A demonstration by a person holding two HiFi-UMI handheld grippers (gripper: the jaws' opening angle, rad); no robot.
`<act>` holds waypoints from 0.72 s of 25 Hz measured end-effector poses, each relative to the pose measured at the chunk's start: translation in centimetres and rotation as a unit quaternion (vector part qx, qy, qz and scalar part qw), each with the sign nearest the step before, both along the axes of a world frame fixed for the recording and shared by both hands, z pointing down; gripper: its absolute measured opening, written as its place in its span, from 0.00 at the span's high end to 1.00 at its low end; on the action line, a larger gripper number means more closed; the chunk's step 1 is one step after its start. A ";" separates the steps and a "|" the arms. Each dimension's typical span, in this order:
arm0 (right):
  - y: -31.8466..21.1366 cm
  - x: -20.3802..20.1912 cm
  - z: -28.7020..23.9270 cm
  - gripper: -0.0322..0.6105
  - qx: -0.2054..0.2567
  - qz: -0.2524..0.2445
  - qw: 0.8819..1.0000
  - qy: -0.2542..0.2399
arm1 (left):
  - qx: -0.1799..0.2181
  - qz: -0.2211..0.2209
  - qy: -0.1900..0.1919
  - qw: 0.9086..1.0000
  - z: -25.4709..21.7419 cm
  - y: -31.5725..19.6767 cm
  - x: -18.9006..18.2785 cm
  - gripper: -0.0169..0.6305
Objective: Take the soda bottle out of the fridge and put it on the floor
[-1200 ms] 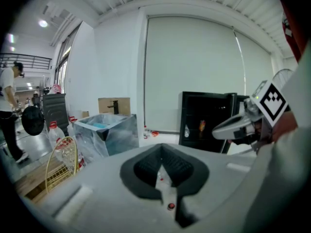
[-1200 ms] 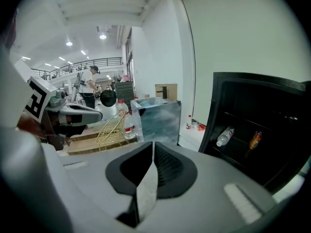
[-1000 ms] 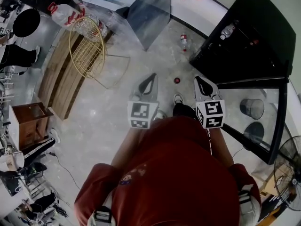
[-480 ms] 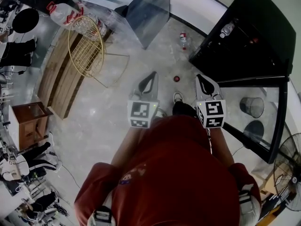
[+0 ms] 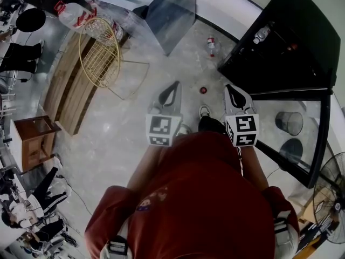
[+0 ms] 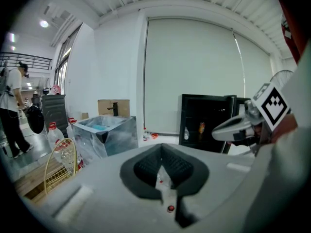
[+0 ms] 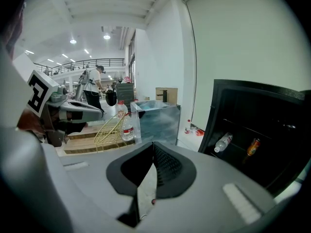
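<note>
The black fridge [image 5: 280,42] stands open at the upper right, its glass door [image 5: 302,128] swung toward me. On its shelf lie a clear bottle [image 5: 261,34] and an orange bottle [image 5: 291,48], which the right gripper view shows as the clear bottle [image 7: 223,142] and the orange bottle [image 7: 251,147]. A small bottle with a red label [image 5: 211,45] stands on the floor in front of the fridge. My left gripper [image 5: 175,85] and right gripper [image 5: 229,89] hang side by side above the floor. Both are shut and empty, well short of the fridge.
A red cap [image 5: 203,90] lies on the floor between the grippers. A gold wire basket [image 5: 99,55] and large water jugs [image 5: 75,16] are at the upper left, beside a metal tub [image 5: 172,9]. A wire bin [image 5: 289,124] and a fan [image 5: 329,198] are at the right. People stand at the far left.
The people at the left edge of the head view have shifted. Both grippers and the bottles are where they were.
</note>
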State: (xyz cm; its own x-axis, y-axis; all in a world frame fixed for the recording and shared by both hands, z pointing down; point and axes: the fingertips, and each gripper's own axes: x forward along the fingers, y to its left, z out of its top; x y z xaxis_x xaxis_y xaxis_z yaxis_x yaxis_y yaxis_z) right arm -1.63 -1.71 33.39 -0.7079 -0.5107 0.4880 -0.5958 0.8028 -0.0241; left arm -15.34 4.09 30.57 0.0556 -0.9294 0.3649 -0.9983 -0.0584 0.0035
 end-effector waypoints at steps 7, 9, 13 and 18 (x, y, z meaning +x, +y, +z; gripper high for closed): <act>0.0 -0.4 0.0 0.95 0.000 -0.004 1.000 0.001 | 0.000 -0.001 -0.002 1.000 0.1 0.0 -0.4 0.97; 0.0 -0.5 0.0 0.95 -0.002 -0.003 1.000 0.001 | -0.001 -0.002 -0.001 1.000 0.1 0.1 -0.5 0.97; 0.0 -0.8 -0.2 0.95 -0.004 -0.004 1.000 0.000 | -0.002 -0.005 0.000 1.000 0.0 0.2 -0.8 0.97; 0.0 -0.9 -0.2 0.95 -0.003 -0.004 1.000 0.002 | -0.001 -0.006 0.000 1.000 0.0 0.2 -0.9 0.97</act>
State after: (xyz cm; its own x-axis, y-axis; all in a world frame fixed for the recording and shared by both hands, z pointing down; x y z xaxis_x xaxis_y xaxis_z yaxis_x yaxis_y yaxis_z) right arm -2.54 -1.69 33.22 -0.7106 -0.5020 0.4930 -0.5888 0.8078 -0.0261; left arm -16.24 4.32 30.58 0.0454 -0.9292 0.3667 -0.9989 -0.0473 0.0039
